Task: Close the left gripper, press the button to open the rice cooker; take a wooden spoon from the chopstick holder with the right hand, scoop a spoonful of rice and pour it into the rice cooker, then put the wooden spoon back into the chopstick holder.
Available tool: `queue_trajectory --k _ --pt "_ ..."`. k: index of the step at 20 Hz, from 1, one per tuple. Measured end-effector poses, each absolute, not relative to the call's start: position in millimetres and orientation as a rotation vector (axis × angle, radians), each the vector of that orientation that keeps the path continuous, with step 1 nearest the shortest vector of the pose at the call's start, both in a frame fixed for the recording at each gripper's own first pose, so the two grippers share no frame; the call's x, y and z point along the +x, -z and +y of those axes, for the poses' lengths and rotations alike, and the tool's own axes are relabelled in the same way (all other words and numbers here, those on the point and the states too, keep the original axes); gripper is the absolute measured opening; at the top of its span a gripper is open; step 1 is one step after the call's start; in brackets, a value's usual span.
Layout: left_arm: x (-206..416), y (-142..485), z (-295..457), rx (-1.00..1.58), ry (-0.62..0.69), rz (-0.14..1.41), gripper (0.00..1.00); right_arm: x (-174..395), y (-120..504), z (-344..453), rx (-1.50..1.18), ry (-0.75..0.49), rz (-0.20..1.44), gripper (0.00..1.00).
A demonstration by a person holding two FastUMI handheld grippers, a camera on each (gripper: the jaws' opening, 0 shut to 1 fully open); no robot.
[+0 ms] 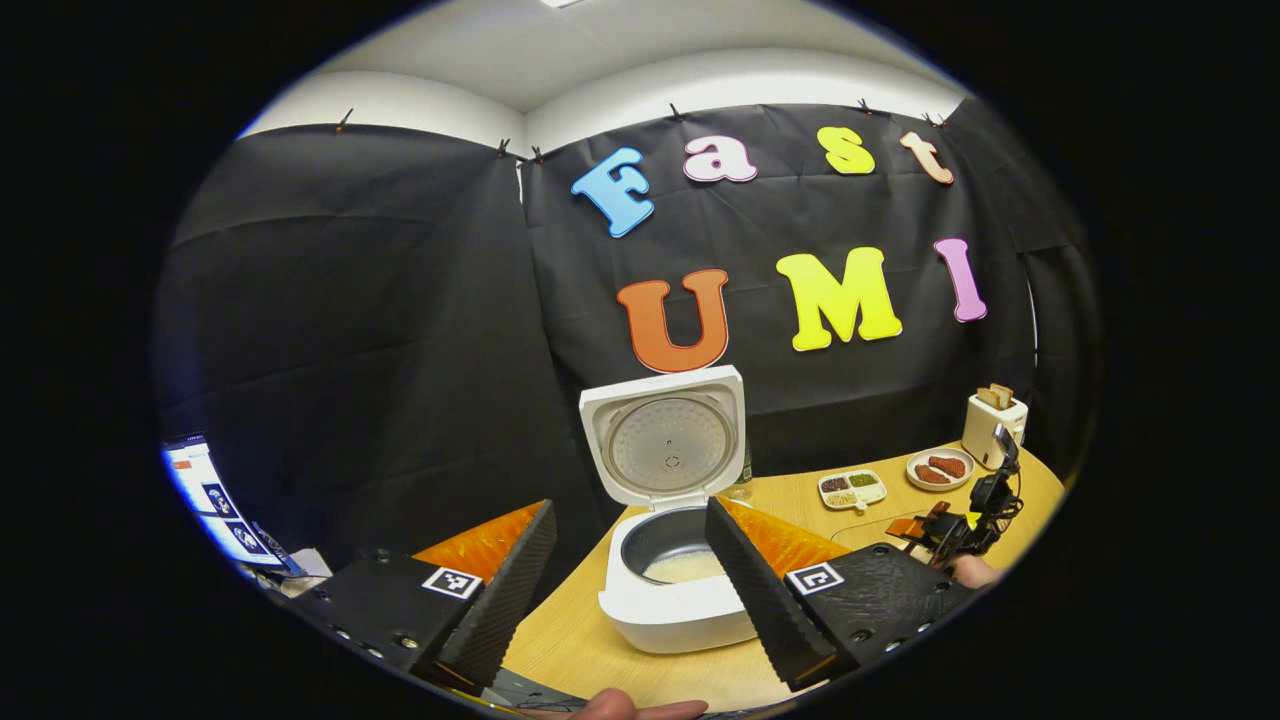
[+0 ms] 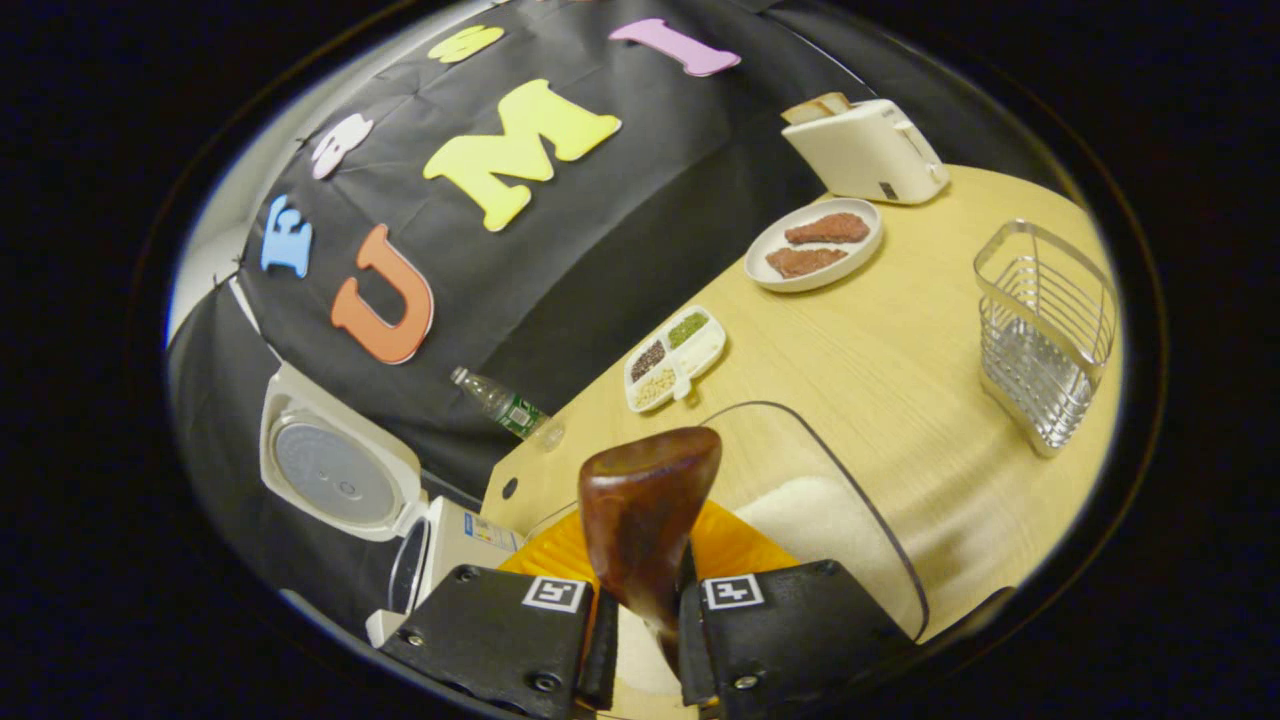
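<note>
While lidless: rice cooker (image 1: 676, 600) (rice (image 1: 686, 567) inside)

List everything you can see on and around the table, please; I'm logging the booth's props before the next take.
rice cooker: one, white, lid up, some rice in its pot, left end of the table
wooden spoon: one, dark brown, clamped in the right gripper above the clear container
clear container: one, holding white rice, just ahead of the right gripper
chopstick holder: one, silver wire, right side of the table
toaster: one, cream, bread in its slots, far edge
plate: one, white, two reddish-brown pieces on it, beside the toaster
divided dish: one, white, grains in its compartments
bottle: one, clear, near the cloth wall
table: one, light wood
left gripper: open, before the rice cooker
right gripper: shut on the spoon
</note>
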State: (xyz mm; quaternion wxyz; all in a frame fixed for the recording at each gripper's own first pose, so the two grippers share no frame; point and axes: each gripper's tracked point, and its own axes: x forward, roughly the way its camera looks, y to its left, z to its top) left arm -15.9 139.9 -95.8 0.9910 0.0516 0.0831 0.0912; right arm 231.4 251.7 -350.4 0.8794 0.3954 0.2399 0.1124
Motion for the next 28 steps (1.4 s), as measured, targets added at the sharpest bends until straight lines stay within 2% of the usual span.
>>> queue_trajectory --k 12,14,17,19,25,26,28 --pt "-11.7 84.6 138.8 0.130 -0.181 0.151 0.95 238.1 323.4 233.8 1.173 -0.252 0.453 0.27" --pt "-11.8 82.5 139.6 0.132 -0.184 0.146 0.95 239.3 314.9 226.8 1.232 -0.256 0.436 0.29" --pt "-10.1 83.1 139.3 0.131 -0.183 0.146 0.95 239.4 298.7 217.1 1.221 -0.265 0.412 0.27" --pt "-9.2 82.2 139.2 0.125 -0.183 0.145 0.95 243.5 286.7 212.2 1.245 -0.272 0.390 0.29" --pt "-8.7 80.2 137.7 0.124 -0.179 0.137 0.95 243.5 265.2 201.5 1.258 -0.266 0.374 0.29" --pt "-8.3 81.1 137.6 0.122 -0.179 0.137 0.95 243.4 259.3 200.1 1.259 -0.275 0.368 0.27" --pt "-8.4 81.3 138.3 0.115 -0.180 0.138 0.95 242.3 245.0 198.4 1.238 -0.281 0.364 0.29"
